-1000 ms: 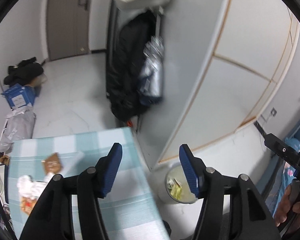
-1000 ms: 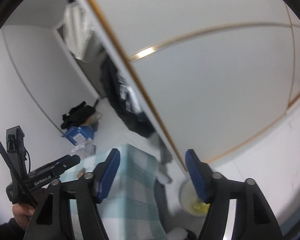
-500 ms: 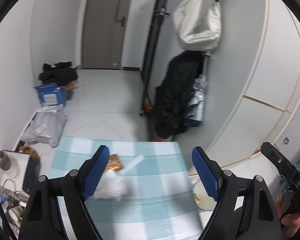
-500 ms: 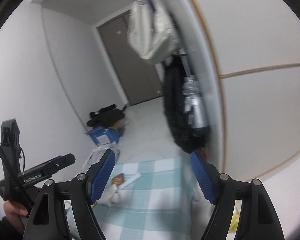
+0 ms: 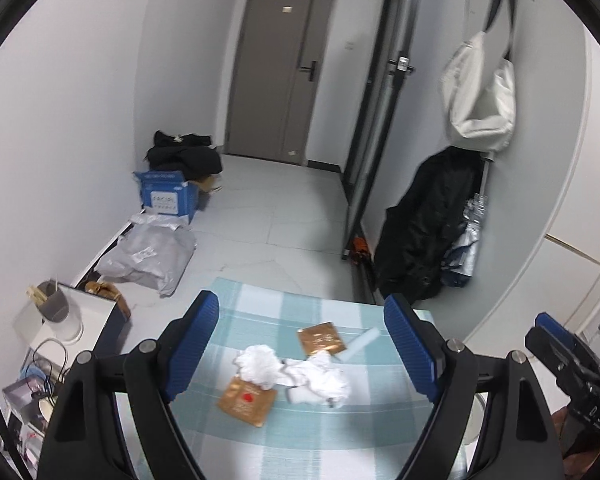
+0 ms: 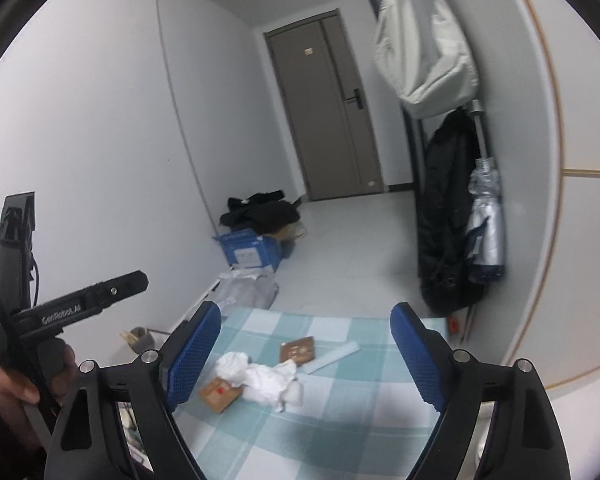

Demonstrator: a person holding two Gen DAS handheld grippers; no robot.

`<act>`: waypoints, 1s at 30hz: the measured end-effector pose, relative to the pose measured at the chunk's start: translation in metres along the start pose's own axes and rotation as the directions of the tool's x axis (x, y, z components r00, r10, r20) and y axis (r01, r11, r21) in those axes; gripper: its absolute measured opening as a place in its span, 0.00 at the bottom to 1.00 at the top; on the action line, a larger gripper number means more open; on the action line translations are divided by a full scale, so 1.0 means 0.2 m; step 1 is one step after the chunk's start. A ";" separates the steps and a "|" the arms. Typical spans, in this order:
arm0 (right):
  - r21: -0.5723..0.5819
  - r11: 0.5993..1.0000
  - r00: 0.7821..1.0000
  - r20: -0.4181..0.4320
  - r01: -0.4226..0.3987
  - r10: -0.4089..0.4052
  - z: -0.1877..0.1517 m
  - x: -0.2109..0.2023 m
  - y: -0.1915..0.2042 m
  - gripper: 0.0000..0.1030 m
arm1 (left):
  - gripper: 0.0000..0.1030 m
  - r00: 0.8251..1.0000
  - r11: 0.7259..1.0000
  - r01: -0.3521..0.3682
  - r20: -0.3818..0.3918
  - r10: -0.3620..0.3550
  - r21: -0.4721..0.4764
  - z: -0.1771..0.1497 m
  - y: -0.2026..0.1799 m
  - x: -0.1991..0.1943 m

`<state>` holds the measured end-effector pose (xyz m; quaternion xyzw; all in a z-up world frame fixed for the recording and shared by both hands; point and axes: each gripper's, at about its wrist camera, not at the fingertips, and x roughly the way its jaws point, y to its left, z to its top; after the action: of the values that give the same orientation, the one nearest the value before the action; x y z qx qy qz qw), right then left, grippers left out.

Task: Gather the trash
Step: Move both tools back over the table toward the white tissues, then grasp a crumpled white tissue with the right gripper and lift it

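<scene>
Both my tongs stand wide and empty above the near part of the table [image 5: 256, 300], and the jaws of both have just been opening with nothing between them. My left tongs [image 5: 302, 348] frame the trash from above; my right tongs [image 6: 306, 354] frame the same heap, a little more from the right.

The step in hand, as I judge it, is the reach for the first piece. I would take the tissue [image 5: 260, 366] first, since it lies on top: come down over it, keep one pad on each side, close only once both pads sit below its crown, so it does not slip out. The soft wad will squash, so a firm close is safe.

The trash lies in one cluster near the middle of the table, toward the far edge. The tissue overlaps a brown packet [image 5: 246, 400] with a red mark. Touching its right side is a second crumpled wad [image 5: 324, 380]. Beyond them lie a flat brown wrapper [image 5: 322, 338] and a pale strip [image 5: 360, 342], nearer the far right corner. The flat pieces look harder to pinch; I would slide a pad under an edge
</scene>
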<state>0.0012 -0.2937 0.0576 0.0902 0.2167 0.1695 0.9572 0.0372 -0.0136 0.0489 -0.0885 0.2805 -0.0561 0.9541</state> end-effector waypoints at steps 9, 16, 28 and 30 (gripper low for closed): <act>-0.036 0.999 0.995 -0.097 -0.038 0.034 -0.14 0.21 0.11 0.85 | 0.80 0.998 0.999 -0.018 -0.067 0.014 -0.048 -0.12 0.16 0.11; -0.069 0.997 0.976 -0.214 -0.045 0.030 -0.28 0.39 0.16 0.85 | 0.80 0.994 0.997 -0.044 -0.105 0.038 -0.059 -0.16 0.28 0.16; -0.033 0.996 0.893 -0.445 -0.086 0.062 -0.45 0.77 0.17 0.85 | 0.80 0.982 0.988 -0.050 -0.189 0.022 -0.145 -0.15 0.44 0.21; -0.043 0.996 0.879 -0.474 -0.078 0.049 -0.47 0.86 0.18 0.85 | 0.80 0.976 0.988 -0.063 -0.215 0.031 -0.144 -0.15 0.46 0.22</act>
<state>0.0945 -0.1882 -0.0834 0.0242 0.4352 0.2243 0.8716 0.0632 0.0653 -0.0178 -0.1467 0.3859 -0.0214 0.9106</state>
